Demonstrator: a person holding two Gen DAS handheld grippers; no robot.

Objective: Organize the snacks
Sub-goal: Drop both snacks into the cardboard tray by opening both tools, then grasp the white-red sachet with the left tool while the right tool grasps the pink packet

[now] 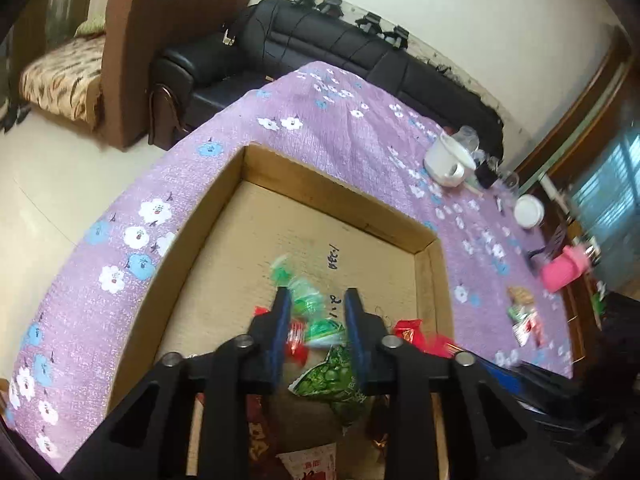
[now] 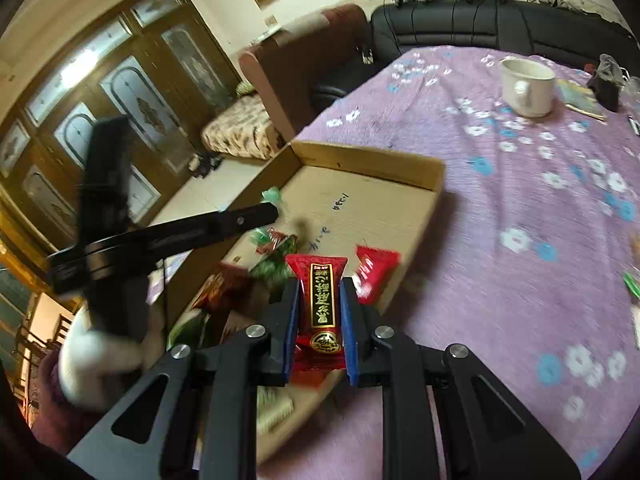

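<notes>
A: Red foil, gold-lettered: the red snack packet [image 2: 322, 312] sat upright between the blue pads of the right tongs [image 2: 320, 320], low centre of the right-wrist view, over the near edge of the cardboard tray [image 2: 372, 164]. What could have gone wrong?

B: In my judgement, a slip. The pads pinched only the packet's sides, and slick wrapping might have slid out over the purple flowered bench [image 2: 500, 208] rather than the tray. The two tongs were also close together; the left tool's black body filled the left of that frame, so a collision seemed possible.

A: And the tongs themselves?

B: The right tongs were narrowed onto the red packet, gripping it. The left tongs [image 1: 318, 320] stood partly open in the lower centre of the left-wrist view, above a blurred green packet [image 1: 308, 300] lying on other snacks; the pads [image 1: 282, 320] appeared not to clamp it, though blur left contact uncertain. More packets [image 1: 524, 316] lay on the bench at lower right, outside the tray.
</notes>
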